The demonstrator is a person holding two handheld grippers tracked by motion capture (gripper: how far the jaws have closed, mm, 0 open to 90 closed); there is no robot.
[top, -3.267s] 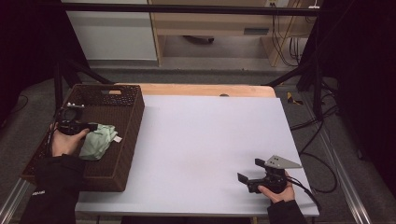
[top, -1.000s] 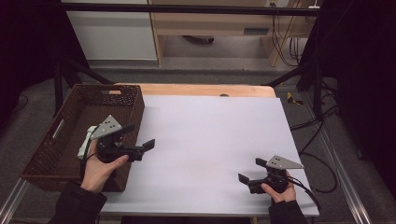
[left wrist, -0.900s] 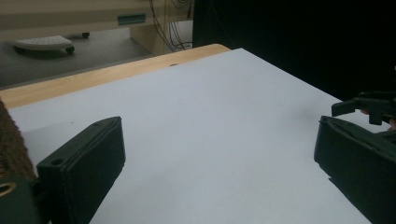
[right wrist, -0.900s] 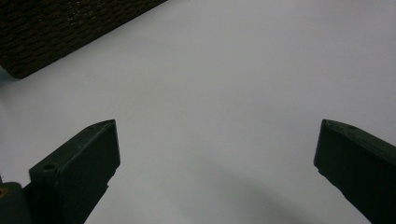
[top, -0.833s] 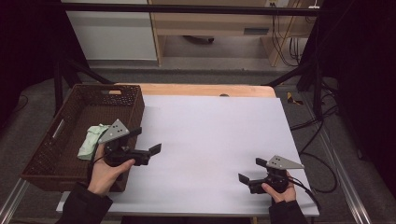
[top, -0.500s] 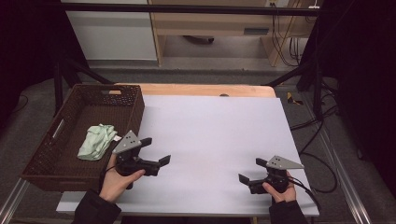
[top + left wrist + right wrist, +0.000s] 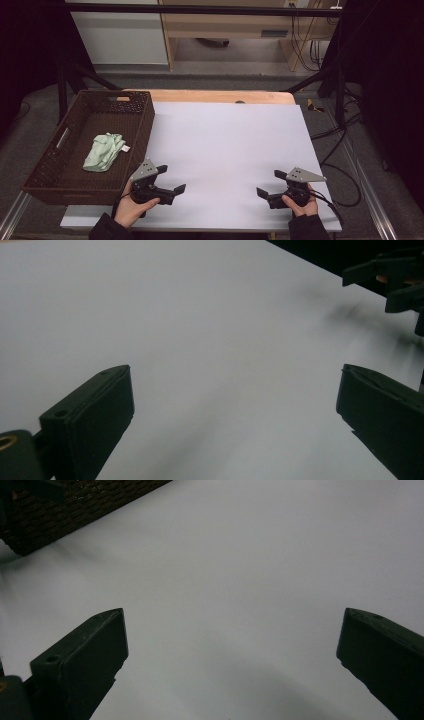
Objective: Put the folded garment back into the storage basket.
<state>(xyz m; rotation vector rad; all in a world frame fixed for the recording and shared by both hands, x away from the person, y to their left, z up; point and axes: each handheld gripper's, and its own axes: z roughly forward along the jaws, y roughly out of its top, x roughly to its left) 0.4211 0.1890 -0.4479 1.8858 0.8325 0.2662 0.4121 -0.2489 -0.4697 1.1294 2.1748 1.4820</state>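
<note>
A pale green crumpled cloth point(image 7: 104, 151) lies inside the dark brown wicker basket point(image 7: 144, 116) at the table's left. My left gripper point(image 7: 171, 179) rests low over the white tabletop point(image 7: 225, 145) just right of the basket's near corner, its jaws wide apart and nothing between them. In the left gripper view the left gripper point(image 7: 235, 415) frames bare white surface, with the other gripper's point(image 7: 395, 277) black jaws at the upper right. My right gripper point(image 7: 270, 184) sits near the front right of the table, open and empty. In the right gripper view the right gripper point(image 7: 230, 655) faces the basket point(image 7: 75, 505) at the top left.
A strip of bare wood point(image 7: 215, 96) shows along the table's far edge. Black frame legs and cables point(image 7: 330, 130) run along the floor to the right. A white cabinet point(image 7: 120, 30) and a wooden bench stand beyond the table.
My left gripper came out of the basket, leaving the green cloth lying in it, and moved right and toward the front edge of the table. The right gripper stayed put.
</note>
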